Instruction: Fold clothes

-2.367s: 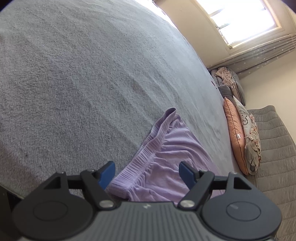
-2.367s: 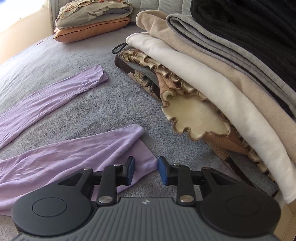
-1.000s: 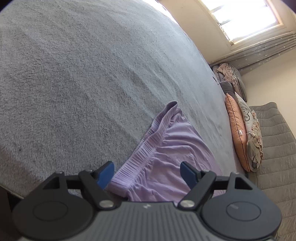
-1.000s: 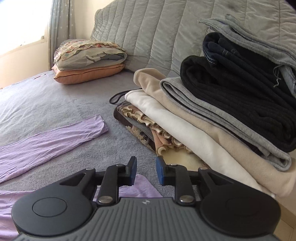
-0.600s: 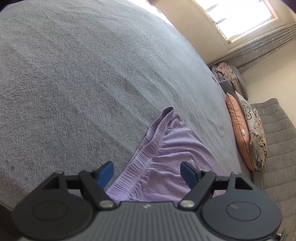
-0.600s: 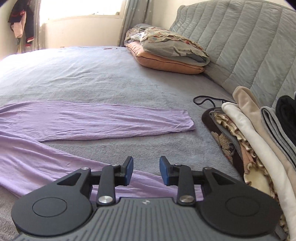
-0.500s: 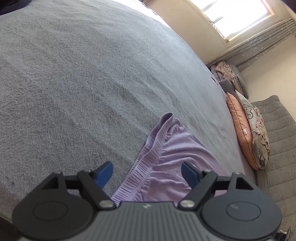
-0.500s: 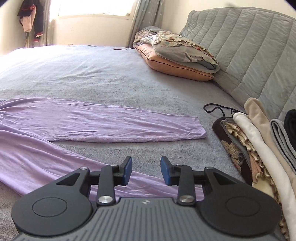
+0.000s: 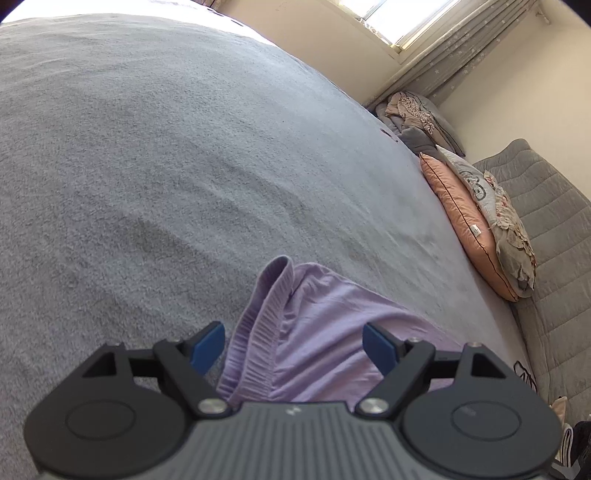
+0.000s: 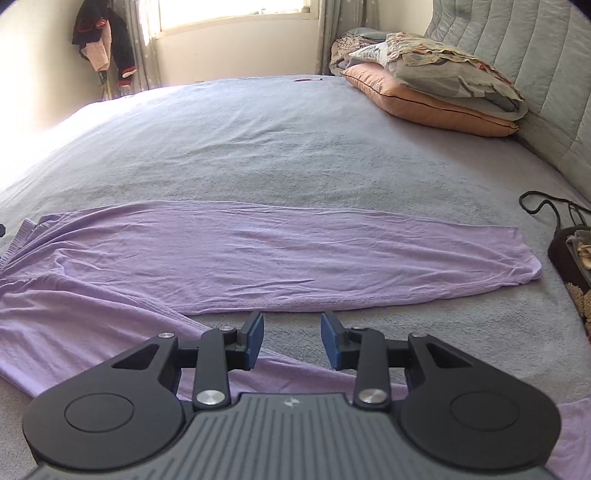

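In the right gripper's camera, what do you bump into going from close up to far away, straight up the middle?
Right gripper → purple trousers → bare grey blanket → wall under the window.

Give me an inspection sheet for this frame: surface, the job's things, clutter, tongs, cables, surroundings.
Surface: grey bedspread, lightly creased.
Job's things: lilac trousers spread flat, legs apart, far leg's hem towards the headboard; ribbed waistband rumpled, its corner standing up.
Clutter: edge of a clothes pile at the right; two stacked pillows at the headboard.
Tongs: left tongs wide open over the waistband, gripping nothing; right tongs partly open above the near leg, nothing between the pads.
Cables: a black cord looped beside the pile.
Surroundings: quilted grey headboard, bright window with curtains, dark garments hanging in the corner.
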{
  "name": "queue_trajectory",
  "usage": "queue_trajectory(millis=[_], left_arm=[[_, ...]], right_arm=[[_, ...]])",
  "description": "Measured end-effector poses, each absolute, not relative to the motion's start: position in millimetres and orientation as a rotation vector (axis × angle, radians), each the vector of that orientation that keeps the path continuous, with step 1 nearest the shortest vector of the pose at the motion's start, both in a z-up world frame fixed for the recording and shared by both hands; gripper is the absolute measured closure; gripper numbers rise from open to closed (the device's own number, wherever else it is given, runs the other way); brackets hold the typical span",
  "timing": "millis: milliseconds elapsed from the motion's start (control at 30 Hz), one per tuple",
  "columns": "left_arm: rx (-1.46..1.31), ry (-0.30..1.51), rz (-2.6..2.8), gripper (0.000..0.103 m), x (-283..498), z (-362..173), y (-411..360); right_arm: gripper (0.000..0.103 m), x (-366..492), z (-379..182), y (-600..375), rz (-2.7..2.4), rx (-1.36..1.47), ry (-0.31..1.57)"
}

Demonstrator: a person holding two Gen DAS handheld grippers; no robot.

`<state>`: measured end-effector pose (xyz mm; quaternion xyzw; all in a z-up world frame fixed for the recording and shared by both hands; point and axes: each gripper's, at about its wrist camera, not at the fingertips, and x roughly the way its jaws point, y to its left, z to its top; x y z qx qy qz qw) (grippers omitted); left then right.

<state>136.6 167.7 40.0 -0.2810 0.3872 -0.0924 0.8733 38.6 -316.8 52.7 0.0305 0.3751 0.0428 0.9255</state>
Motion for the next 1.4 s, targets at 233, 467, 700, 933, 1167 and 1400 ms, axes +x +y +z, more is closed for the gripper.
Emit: queue_trajectory(millis=[233, 467, 700, 933, 1167, 1400], left_arm=[[-0.534, 0.802, -0.21, 0.025, 152.5, 30.8, 155.9], [-0.483, 0.806, -0.167, 0.086, 158.5, 26.7, 152.8], [-0.514, 0.727, -0.146, 0.097, 153.9, 42.4, 161.3], [-0.566, 0.691, -0.117, 0.097, 151.0, 46.9, 173.5], [-0.677, 0.605, -0.08, 0.097, 145.2, 47.3, 193.6], [-0.69, 0.651, -0.085, 0.097, 147.8, 38.7, 186.8]], right_arm=[[0.065, 79.1, 34.1, -300.2, 0.192, 0.153, 0.879], [0.065, 103.8, 19.8, -326.8, 0.173, 0.464, 0.886], [0.101, 103.3, 28.3, -306.8, 0.104, 0.293, 0.764], [0.102, 92.5, 49.2, -295.5, 0.08, 0.191, 0.666], [0.069, 97.3, 32.6, -315.4, 0.151, 0.501, 0.875], [0.058, 93.0, 22.9, -303.3, 0.161, 0.565, 0.873]])
